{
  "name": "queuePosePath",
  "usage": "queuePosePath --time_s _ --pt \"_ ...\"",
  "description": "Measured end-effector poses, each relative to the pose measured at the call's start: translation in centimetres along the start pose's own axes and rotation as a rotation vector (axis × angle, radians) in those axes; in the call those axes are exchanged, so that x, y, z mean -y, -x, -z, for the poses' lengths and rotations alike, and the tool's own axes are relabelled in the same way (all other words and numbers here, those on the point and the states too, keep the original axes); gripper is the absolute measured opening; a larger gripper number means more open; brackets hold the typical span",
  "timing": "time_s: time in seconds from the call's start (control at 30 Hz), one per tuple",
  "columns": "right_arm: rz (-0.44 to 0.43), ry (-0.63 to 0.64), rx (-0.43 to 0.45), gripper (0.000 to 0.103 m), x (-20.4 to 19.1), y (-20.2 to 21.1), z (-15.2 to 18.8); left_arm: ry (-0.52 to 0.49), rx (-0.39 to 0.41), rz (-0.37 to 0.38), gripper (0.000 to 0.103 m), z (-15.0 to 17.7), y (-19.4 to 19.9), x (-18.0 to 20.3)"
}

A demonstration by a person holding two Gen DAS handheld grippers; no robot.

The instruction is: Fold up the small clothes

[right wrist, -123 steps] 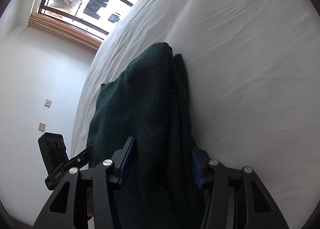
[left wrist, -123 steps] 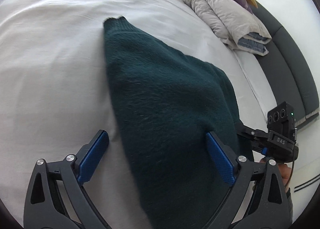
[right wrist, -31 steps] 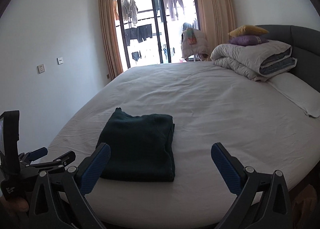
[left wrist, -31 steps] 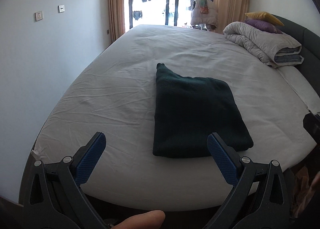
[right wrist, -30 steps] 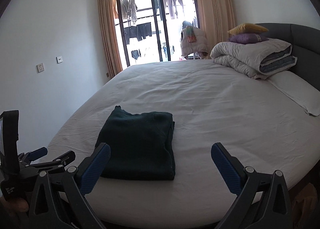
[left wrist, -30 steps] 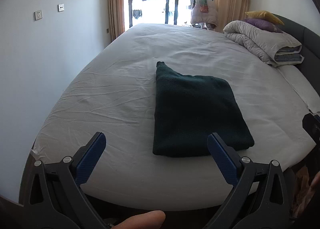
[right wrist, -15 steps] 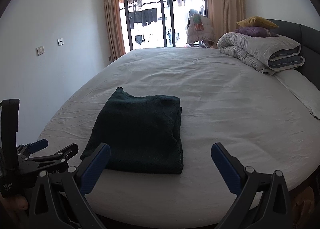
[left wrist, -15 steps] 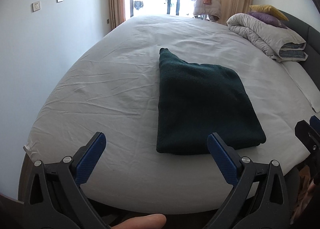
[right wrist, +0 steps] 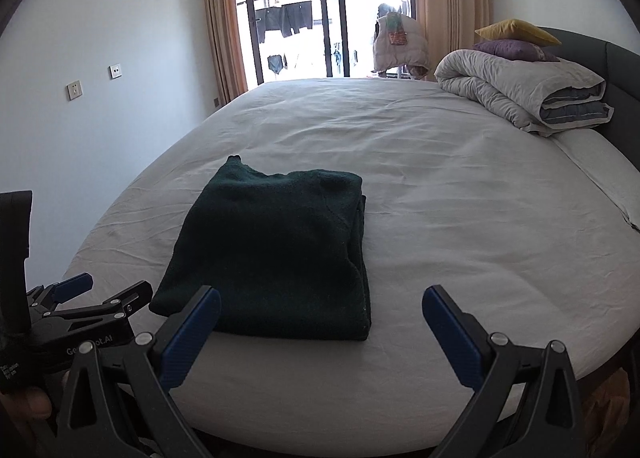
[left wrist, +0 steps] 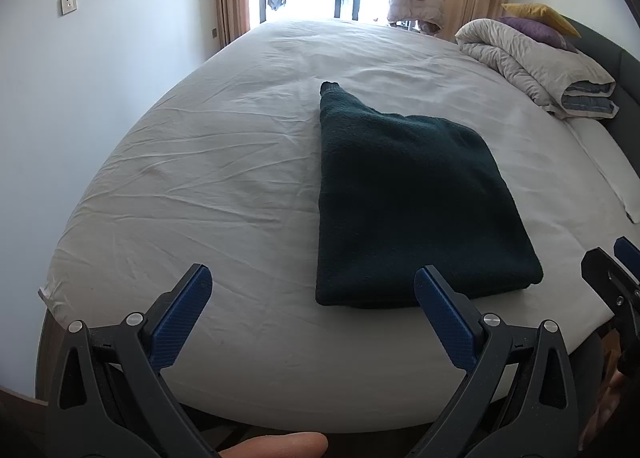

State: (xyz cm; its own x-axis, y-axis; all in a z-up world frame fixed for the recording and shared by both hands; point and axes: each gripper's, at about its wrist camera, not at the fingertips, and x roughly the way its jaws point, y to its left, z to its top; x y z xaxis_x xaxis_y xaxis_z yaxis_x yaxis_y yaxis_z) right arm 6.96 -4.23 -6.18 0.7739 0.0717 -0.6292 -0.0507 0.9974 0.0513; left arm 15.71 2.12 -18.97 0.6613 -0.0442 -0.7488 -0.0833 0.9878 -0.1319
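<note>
Your two grippers hang over the near edge of the wide bed with the creased white sheet (left wrist: pixel 224 162), which fills the space ahead of both. Far ahead and to the right of them a rolled grey quilt (right wrist: pixel 520 90) lies by the dark headboard, with a purple cushion (right wrist: pixel 516 49) and a yellow cushion (right wrist: pixel 516 31) on top. The dark green knitted sweater, folded into a flat rectangle (left wrist: pixel 412 202), lies on the sheet just ahead of your left gripper (left wrist: pixel 312 298), in front of its right finger; it sits ahead and to the left of your right gripper (right wrist: pixel 320 312), behind its left finger. Both grippers stand wide and hold nothing, clear of the sweater.
</note>
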Motion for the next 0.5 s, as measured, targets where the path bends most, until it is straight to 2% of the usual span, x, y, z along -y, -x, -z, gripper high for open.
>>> queuePosePath --time_s 0.5 --pt "-0.007 -0.013 -0.002 0.103 0.14 0.20 0.13 -0.013 0.000 -0.003 0.103 -0.11 -0.10 0.85"
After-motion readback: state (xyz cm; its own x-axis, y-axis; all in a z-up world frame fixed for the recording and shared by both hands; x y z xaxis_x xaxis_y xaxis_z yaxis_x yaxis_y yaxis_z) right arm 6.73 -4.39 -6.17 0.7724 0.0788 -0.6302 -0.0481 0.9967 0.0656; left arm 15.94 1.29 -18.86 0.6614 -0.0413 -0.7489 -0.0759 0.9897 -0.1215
